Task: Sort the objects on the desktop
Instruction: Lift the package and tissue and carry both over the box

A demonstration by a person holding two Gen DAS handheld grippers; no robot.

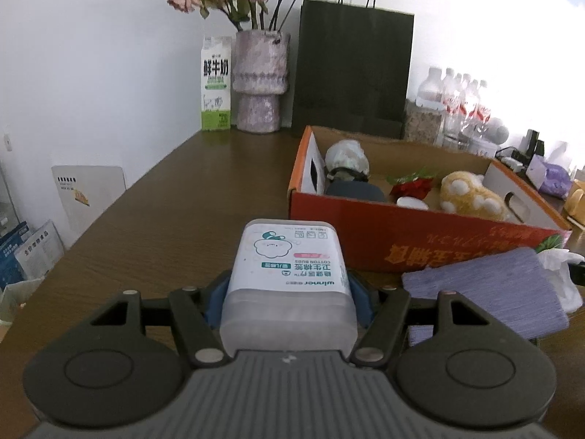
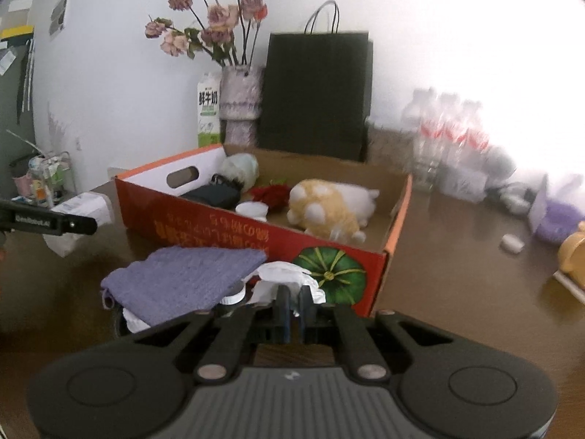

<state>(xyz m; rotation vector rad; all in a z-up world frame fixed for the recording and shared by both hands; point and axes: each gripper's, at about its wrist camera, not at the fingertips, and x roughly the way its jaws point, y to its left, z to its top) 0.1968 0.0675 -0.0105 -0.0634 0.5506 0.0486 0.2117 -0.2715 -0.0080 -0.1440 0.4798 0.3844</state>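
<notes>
My left gripper (image 1: 289, 292) is shut on a translucent cotton-bud box (image 1: 289, 274) with a white label, held above the brown table, left of the orange cardboard box (image 1: 402, 241). That box (image 2: 237, 226) holds a yellow plush toy (image 2: 325, 208), a red flower (image 2: 270, 194), a dark pouch (image 2: 212, 194) and a white lid (image 2: 252, 208). My right gripper (image 2: 294, 305) is shut on a crumpled white plastic bag (image 2: 289, 274) in front of the box, beside a purple cloth (image 2: 182, 278). The cloth (image 1: 486, 285) and the bag (image 1: 563, 274) also show in the left wrist view.
At the back stand a milk carton (image 1: 216, 84), a vase of dried roses (image 1: 259, 80), a black paper bag (image 1: 353, 69) and several water bottles (image 1: 457, 106). A small white item (image 2: 512, 243) and a purple bag (image 2: 559, 219) lie on the table to the right.
</notes>
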